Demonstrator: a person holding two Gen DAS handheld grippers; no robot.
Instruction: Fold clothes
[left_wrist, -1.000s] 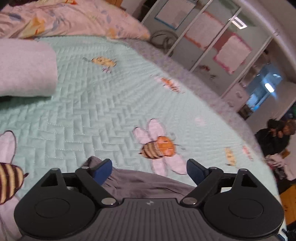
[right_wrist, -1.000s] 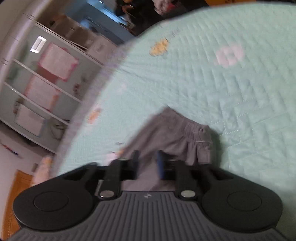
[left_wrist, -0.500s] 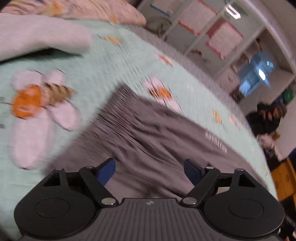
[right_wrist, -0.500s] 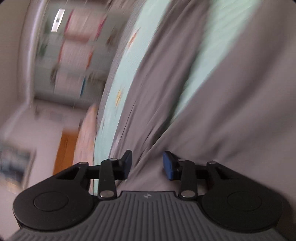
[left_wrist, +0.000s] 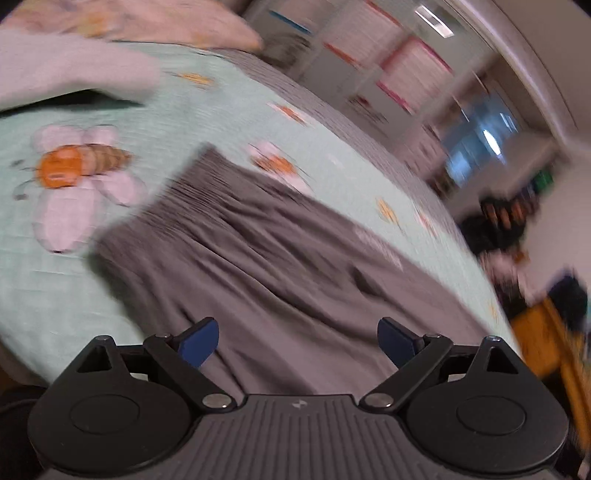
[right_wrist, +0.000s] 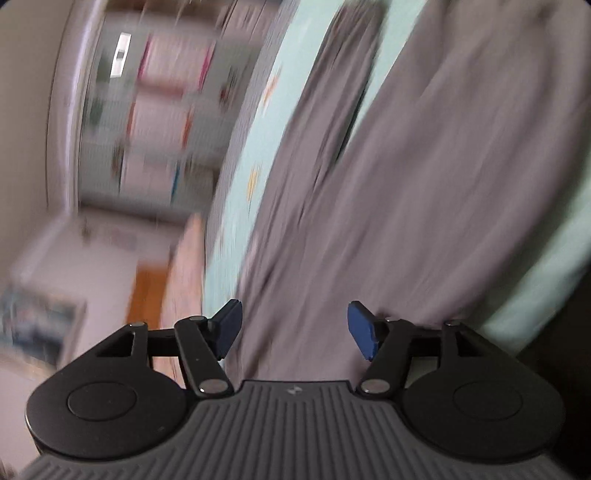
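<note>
Two grippers up, both frames motion-blurred. Grey trousers (left_wrist: 280, 258) lie spread on the mint quilted bed (left_wrist: 55, 295), gathered waistband at the far end toward the folded white towel (left_wrist: 66, 74) and pillow (left_wrist: 147, 22). Their long axis runs diagonally from upper left to lower right in my left view. Open quilt sits to the left of the trousers around the bee print (left_wrist: 74, 173); the bed's far edge is close on the right, shelving and floor clutter beyond it. Left gripper (left_wrist: 297, 343): jaws wide apart, having just widened a little more, with trouser fabric below and between them, not pinched. Right gripper (right_wrist: 293, 332): jaws have just been opening and stand apart, over grey fabric (right_wrist: 424, 184) with nothing clamped. From my right view the two legs run away upward, a strip of quilt between them, bed edge on the left.
</note>
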